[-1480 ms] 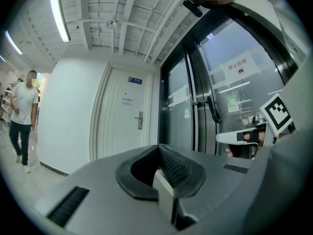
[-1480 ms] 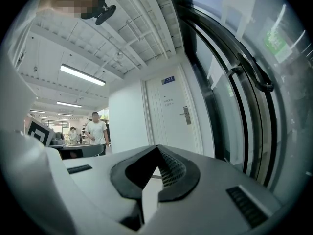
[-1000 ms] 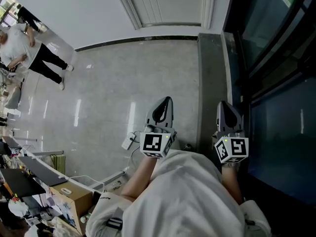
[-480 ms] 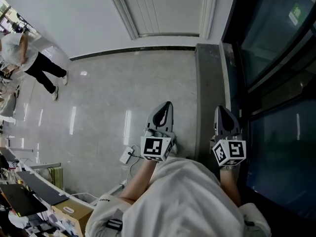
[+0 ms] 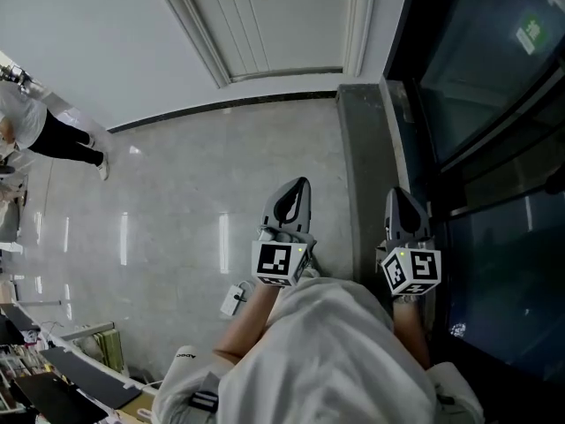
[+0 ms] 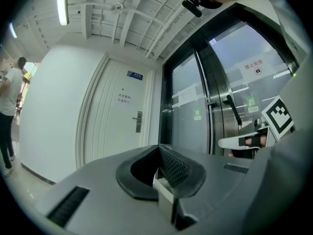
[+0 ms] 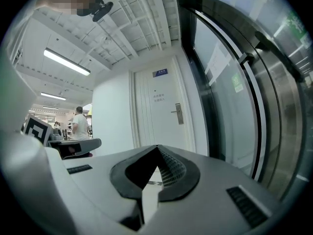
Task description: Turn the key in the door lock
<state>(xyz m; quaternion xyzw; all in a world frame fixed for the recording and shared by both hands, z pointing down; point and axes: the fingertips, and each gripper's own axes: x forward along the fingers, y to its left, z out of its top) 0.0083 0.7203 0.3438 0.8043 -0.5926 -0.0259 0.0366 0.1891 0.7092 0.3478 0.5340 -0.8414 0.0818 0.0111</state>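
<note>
- Holding one tool in each hand, the person is keeping both level in front of the body. The left tool (image 5: 295, 191) and the right tool (image 5: 403, 203) are pointing side by side toward the far wall.
- Both tools are carrying nothing, and each has its jaws pressed together. This probably suits an approach, since nothing is yet within reach.
- Pale polished floor (image 5: 177, 193) is stretching ahead, and a dark glass partition (image 5: 477, 87) is running along the right side.
- A white door (image 6: 112, 131) is standing shut in the far wall. Its lock plate (image 6: 138, 121), with a lever handle, is sitting near the door's right edge, well apart from both tools. Any key there is too small to make out.
- A bystander (image 5: 35, 129) is standing far off to the left.
</note>
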